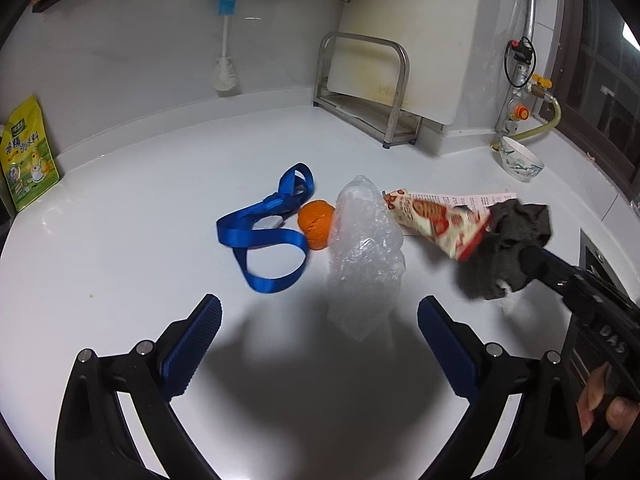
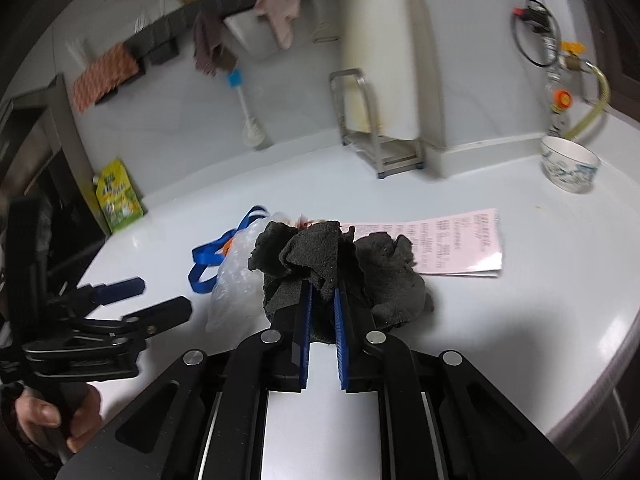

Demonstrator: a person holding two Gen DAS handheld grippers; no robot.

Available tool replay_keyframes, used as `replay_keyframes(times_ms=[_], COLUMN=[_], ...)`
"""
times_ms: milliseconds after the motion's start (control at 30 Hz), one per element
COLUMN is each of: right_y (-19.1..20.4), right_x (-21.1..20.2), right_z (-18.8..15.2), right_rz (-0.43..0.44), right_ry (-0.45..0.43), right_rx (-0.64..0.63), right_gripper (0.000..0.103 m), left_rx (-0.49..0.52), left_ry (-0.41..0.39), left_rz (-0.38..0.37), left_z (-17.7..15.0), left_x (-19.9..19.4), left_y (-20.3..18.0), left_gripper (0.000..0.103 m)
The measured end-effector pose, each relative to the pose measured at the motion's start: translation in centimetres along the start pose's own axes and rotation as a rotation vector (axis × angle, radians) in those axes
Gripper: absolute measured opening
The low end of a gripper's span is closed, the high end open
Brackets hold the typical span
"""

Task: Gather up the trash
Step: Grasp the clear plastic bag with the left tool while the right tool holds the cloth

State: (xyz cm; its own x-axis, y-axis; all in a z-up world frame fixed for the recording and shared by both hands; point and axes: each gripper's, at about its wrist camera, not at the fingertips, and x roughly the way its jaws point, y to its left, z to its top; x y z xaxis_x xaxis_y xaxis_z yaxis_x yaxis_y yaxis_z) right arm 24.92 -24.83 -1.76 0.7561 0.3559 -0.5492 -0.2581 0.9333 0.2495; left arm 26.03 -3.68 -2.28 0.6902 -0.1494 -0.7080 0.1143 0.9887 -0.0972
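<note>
A crumpled clear plastic bag (image 1: 364, 248) lies on the white counter (image 1: 120, 280) with an orange peel ball (image 1: 316, 224) and a blue strap (image 1: 264, 232) to its left. A red-patterned snack wrapper (image 1: 436, 220) and a pink receipt (image 2: 440, 244) lie to its right. My left gripper (image 1: 320, 320) is open, just in front of the plastic bag. My right gripper (image 2: 322, 292) is shut on a dark grey cloth (image 2: 340, 268), held at the counter by the wrapper; it also shows in the left wrist view (image 1: 504, 248).
A metal rack (image 1: 368, 88) with a cutting board stands at the back wall. A patterned bowl (image 1: 520, 158) sits at the back right near gas pipes (image 1: 524, 76). A yellow seasoning pouch (image 1: 28, 156) stands at the left. A bottle brush (image 1: 224, 60) hangs on the wall.
</note>
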Motion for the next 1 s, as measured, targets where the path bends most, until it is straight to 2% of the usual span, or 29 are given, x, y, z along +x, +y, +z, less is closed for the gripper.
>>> replay_keyframes(times_ms=[233, 467, 600, 700, 767, 800, 867, 933, 1000], right_y=[-2.4, -3.5, -4.2, -4.6, -4.8, -4.8, -4.9, -5.0, -5.0], right_x=[-1.9, -2.4, -2.6, -2.6, -2.6, -2.6, -2.6, -2.6, -2.7], right_z=[0.3, 0.3, 0.3, 0.1, 0.1, 0.1, 0.1, 0.1, 0.2], right_rz=[0.035, 0.037, 0.027, 0.032, 0.033, 0.031, 0.033, 0.037, 0.040], right_ry=[-0.054, -0.070, -0.076, -0.072, -0.072, -0.072, -0.074, -0.075, -0.077], right_rx=[0.095, 0.136, 0.164, 0.188, 0.197, 0.199, 0.206, 0.212, 0.215], right_gripper=[0.010, 0.010, 0.010, 0.010, 0.010, 0.010, 0.010, 0.010, 0.010], left_rx=[0.030, 0.003, 0.014, 0.036, 0.057, 0.062, 0.068, 0.061, 0.053], left_ry=[-0.016, 0.001, 0.010, -0.015, -0.020, -0.010, 0.015, 0.024, 0.034], left_rz=[0.131, 0.140, 0.162, 0.176, 0.189, 0.194, 0.196, 0.186, 0.175], left_z=[1.2, 2.4, 2.0, 2.1, 2.1, 2.1, 2.1, 2.1, 2.1], left_x=[2.1, 4.0, 4.6, 4.4, 4.6, 4.8, 5.3, 5.4, 5.5], left_y=[-2.3, -3.0, -3.3, -3.7, -4.1, -4.2, -4.3, -4.1, -3.9], left_gripper=[0.097, 0.097, 0.096, 0.093, 0.077, 0.071, 0.051, 0.036, 0.029])
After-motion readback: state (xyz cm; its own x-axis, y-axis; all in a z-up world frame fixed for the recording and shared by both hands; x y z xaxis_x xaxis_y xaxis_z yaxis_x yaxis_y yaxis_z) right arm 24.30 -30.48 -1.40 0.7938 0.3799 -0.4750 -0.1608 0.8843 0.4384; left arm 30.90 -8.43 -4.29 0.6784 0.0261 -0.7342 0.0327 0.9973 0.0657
